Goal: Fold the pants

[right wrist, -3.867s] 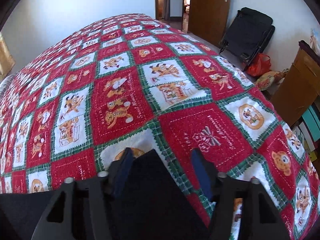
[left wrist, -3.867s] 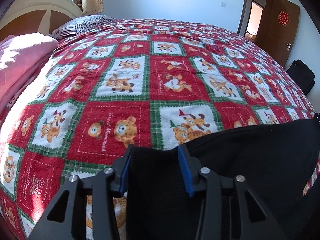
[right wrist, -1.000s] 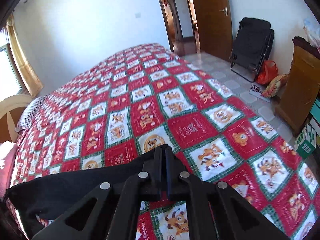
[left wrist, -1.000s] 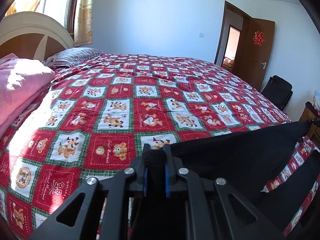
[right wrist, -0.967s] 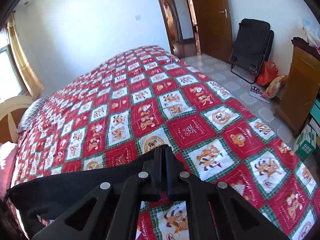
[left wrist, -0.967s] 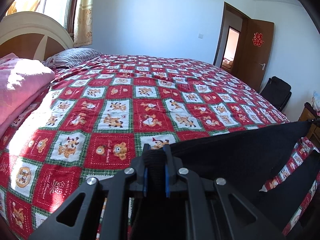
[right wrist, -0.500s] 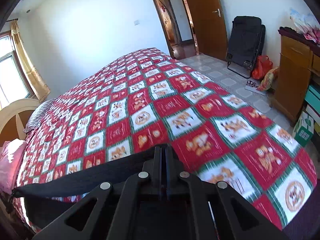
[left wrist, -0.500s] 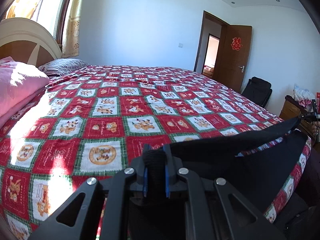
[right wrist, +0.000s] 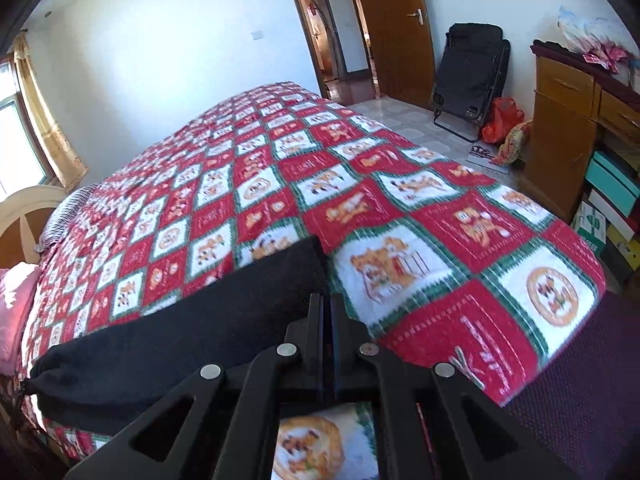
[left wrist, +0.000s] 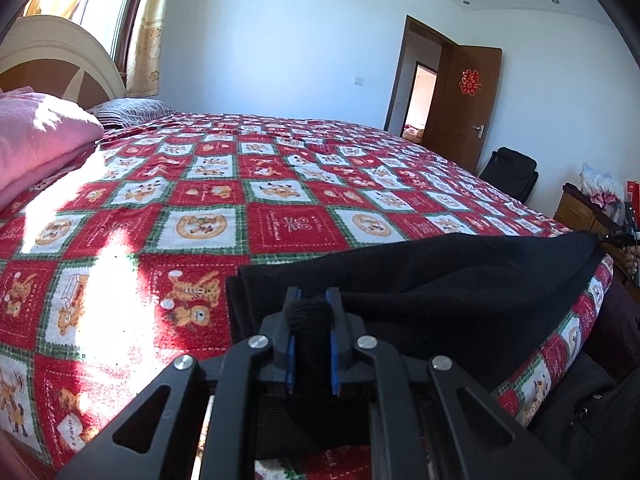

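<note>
Black pants (left wrist: 440,280) lie stretched sideways along the near edge of the bed, on the red, white and green bear blanket (left wrist: 280,184). My left gripper (left wrist: 310,300) is shut on a bunched end of the pants, low over the blanket. The cloth runs right to the other gripper (left wrist: 624,236), seen small at the bed's far corner. In the right wrist view, my right gripper (right wrist: 328,300) has its jaws pressed together on the thin corner of the pants (right wrist: 180,328), which stretch away to the left over the blanket (right wrist: 400,184).
A pink quilt (left wrist: 36,136), a striped pillow (left wrist: 132,110) and the headboard (left wrist: 52,64) are at the bed's left end. Past the right end stand a folded black chair (right wrist: 468,72), a red bag (right wrist: 500,118), a wooden cabinet (right wrist: 568,128) and stacked boxes (right wrist: 608,208).
Both grippers, open around the cloth at first, are shut on it. Over the last second both drew back toward the bed's near edge and sank, and the pants settled onto the blanket.
</note>
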Tool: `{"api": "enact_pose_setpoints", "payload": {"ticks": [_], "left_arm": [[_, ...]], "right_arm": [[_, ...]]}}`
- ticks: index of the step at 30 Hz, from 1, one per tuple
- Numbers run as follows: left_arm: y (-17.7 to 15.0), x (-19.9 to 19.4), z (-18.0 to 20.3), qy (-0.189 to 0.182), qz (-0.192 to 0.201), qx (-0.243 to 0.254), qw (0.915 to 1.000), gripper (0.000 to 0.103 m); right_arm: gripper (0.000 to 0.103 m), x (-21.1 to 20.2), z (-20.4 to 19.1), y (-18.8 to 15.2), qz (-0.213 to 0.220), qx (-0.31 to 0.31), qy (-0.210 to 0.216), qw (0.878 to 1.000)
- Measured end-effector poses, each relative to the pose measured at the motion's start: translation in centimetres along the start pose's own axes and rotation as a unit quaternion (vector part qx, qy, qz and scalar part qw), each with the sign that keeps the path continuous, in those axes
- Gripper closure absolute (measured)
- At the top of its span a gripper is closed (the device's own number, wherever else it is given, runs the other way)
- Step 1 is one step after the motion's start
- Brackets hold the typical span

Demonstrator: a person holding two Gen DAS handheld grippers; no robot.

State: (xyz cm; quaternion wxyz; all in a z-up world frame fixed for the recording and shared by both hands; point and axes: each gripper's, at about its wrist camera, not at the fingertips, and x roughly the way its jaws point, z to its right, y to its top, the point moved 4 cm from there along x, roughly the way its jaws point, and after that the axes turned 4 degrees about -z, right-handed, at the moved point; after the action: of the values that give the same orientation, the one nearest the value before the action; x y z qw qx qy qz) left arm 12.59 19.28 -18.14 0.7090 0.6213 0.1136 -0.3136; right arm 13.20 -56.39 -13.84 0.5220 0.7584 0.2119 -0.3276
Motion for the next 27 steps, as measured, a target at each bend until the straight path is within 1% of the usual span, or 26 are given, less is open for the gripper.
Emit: {"api": "enact_pose_setpoints", "payload": {"ticks": [3,6,7,8,9,10,11,12,15,17,19,22,23,25,26,27], "left_arm": [[-0.7,0.3,0.1,0.002,-0.005,0.000,1.0000,0.090],[-1.2,0.4,0.1,0.009,-0.008,0.005,0.9999,0.090],[-1.3,0.4,0.2,0.013,-0.008,0.008,0.9998,0.089],[-1.3,0.4,0.3,0.017,-0.008,0.013,0.9997,0.089],[-1.4,0.3,0.4,0.020,-0.008,0.017,0.9996,0.089],[-1.5,0.2,0.5,0.023,-0.007,0.022,0.9995,0.088],[-1.5,0.2,0.7,0.028,-0.008,0.028,0.9992,0.088],[-1.6,0.1,0.8,0.032,-0.008,0.033,0.9989,0.088],[-1.7,0.2,1.0,0.040,-0.009,0.041,0.9983,0.088],[-1.8,0.2,1.1,0.047,-0.009,0.053,0.9974,0.088],[-1.9,0.2,1.3,0.054,-0.007,0.066,0.9964,0.088],[-2.1,-0.1,1.6,0.057,-0.003,0.083,0.9949,0.088],[-2.1,-0.1,1.7,0.059,-0.002,0.089,0.9942,0.086],[-2.3,-0.2,1.9,0.065,0.000,0.105,0.9923,0.086],[-2.3,-0.2,1.9,0.069,0.001,0.112,0.9913,0.086],[-2.3,-0.1,2.0,0.072,0.000,0.118,0.9904,0.086]], "right_arm": [[0.100,0.5,0.4,-0.9,-0.012,-0.009,-0.029,0.999],[0.099,0.3,0.0,-1.3,-0.015,-0.020,-0.032,0.999],[0.098,0.0,-0.1,-1.2,-0.012,-0.021,-0.042,0.999],[0.091,-0.5,-0.3,-1.1,-0.006,-0.025,-0.059,0.998],[0.071,-1.1,-0.7,-1.0,0.003,-0.033,-0.076,0.997],[0.056,-1.9,-1.5,-1.0,0.015,-0.047,-0.093,0.994],[0.036,-2.5,-2.2,-1.1,0.025,-0.058,-0.098,0.993],[0.036,-3.2,-3.4,-1.2,0.037,-0.070,-0.095,0.992],[0.036,-5.2,-8.5,-2.1,0.063,-0.127,-0.061,0.988],[0.036,-5.5,-12.6,-3.3,0.064,-0.175,-0.032,0.982],[0.036,-4.7,-17.5,-5.5,0.051,-0.243,-0.003,0.969],[0.036,-2.3,-24.9,-10.2,0.019,-0.351,0.036,0.935],[0.036,-1.3,-27.4,-12.4,0.003,-0.387,0.054,0.921],[0.036,0.4,-30.6,-15.4,-0.020,-0.431,0.076,0.899],[0.036,1.4,-32.2,-16.9,-0.026,-0.455,0.078,0.887],[0.036,2.1,-33.3,-17.9,-0.027,-0.472,0.076,0.878]]}}
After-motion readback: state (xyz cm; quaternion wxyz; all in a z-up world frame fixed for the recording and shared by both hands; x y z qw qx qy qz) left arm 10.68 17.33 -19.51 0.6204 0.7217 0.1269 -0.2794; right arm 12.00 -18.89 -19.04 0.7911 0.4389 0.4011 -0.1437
